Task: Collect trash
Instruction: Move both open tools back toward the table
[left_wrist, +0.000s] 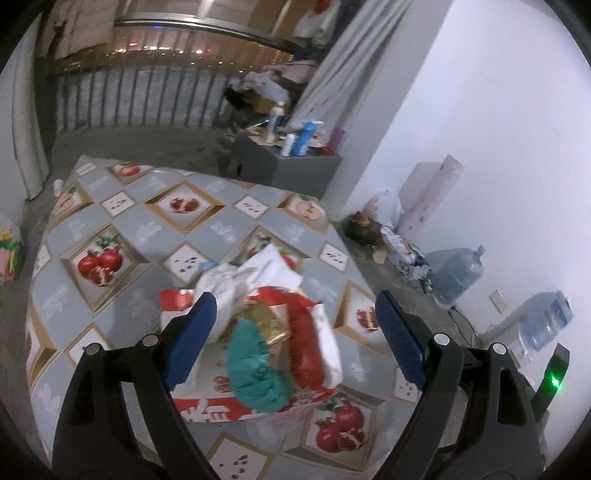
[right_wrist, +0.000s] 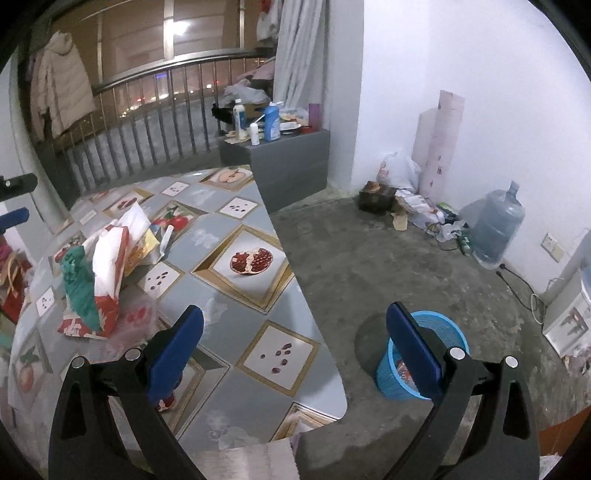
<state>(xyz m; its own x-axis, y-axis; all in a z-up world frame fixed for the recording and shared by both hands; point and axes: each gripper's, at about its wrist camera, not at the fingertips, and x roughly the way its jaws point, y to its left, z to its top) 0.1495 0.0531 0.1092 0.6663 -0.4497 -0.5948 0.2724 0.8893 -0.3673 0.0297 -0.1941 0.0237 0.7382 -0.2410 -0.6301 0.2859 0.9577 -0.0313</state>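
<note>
1. Left wrist view: left gripper (left_wrist: 295, 339) with blue pads (left_wrist: 192, 338) spread wide, gripping nothing.
2. Between and just beyond those jaws, on the table (left_wrist: 147, 232): trash pile (left_wrist: 266, 332) of crumpled white paper, a gold wrapper, a teal wad (left_wrist: 258, 369) and red-and-white packaging (left_wrist: 210, 408). Nearest to the left pad; contact there impossible to tell because of blur. Well apart from the right pad.
3. Far ahead of the jaws, a grey cabinet (left_wrist: 291, 173) loaded with bottles; off to the right, two large water jugs (left_wrist: 458, 273) by the wall.
4. Right wrist view: right gripper (right_wrist: 295, 347) likewise wide apart and empty.
5. Between its jaws, only the table corner (right_wrist: 258, 369) and bare concrete floor (right_wrist: 369, 266).
6. Partly hidden behind the right pad, on the floor: blue basket (right_wrist: 443, 328), upright, red scraps visible inside.
7. Left of and beyond the left pad, well apart from it: same trash pile (right_wrist: 99, 280) on the tabletop.
8. At the far left edge, a sliver of the other gripper's blue pad (right_wrist: 14, 216).
</note>
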